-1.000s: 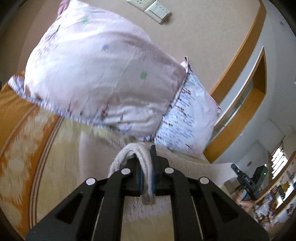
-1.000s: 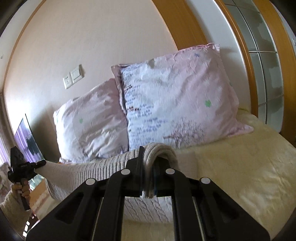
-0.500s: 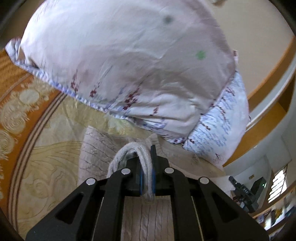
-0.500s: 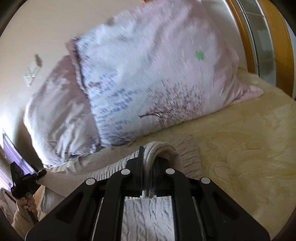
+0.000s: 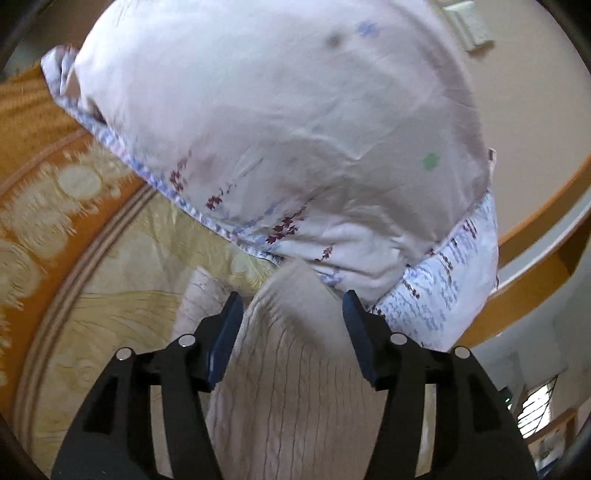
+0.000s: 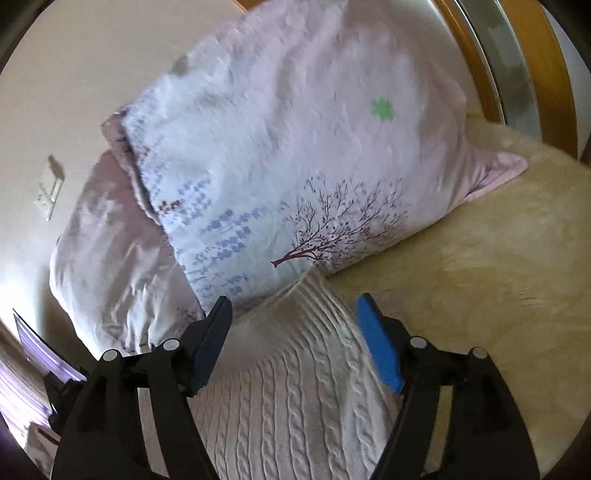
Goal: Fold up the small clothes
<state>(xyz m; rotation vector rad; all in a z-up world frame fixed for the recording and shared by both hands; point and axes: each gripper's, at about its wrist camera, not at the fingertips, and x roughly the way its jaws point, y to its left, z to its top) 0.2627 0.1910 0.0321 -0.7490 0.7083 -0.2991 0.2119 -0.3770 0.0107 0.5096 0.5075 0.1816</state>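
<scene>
A second ago both my hand-held grippers were pinched shut on a fold of the cream cable-knit sweater (image 6: 295, 398); since then I have carried it down toward the pillows, and the jaws of both have just been opening, so the knit has dropped out of the pinch.

My left hand-held gripper (image 5: 291, 314) now stands about half open. The sweater's edge lies between the blue pads without either pad pressing on it; the cloth looks blurred there. My right hand-held gripper (image 6: 293, 317) gapes a little wider, and a corner of the sweater pokes forward between its fingers, again free of both pads. Neither gripper has hold of anything.

The sweater lies spread on the bed, its far edge reaching up to the foot of the pillows. My left view shows its plainer ribbed side and, to the left of it, the yellow bedspread (image 5: 122, 295) with an orange patterned border (image 5: 44, 177). The right view shows the braided cable pattern clearly and only the pale yellow cover (image 6: 498, 277) beside it.

Beyond, the left view is filled by the pink pillow (image 5: 295, 129) with small flower sprigs, the second pillow (image 5: 454, 288) peeking out lower right. In the right view that second, tree-printed pillow (image 6: 314, 155) dominates and overlaps the pink one (image 6: 110, 258). Both views catch a wall switch plate (image 5: 472, 26) and wooden trim (image 6: 535, 74); only the right view shows a dark screen edge (image 6: 33, 339) low at the left.
</scene>
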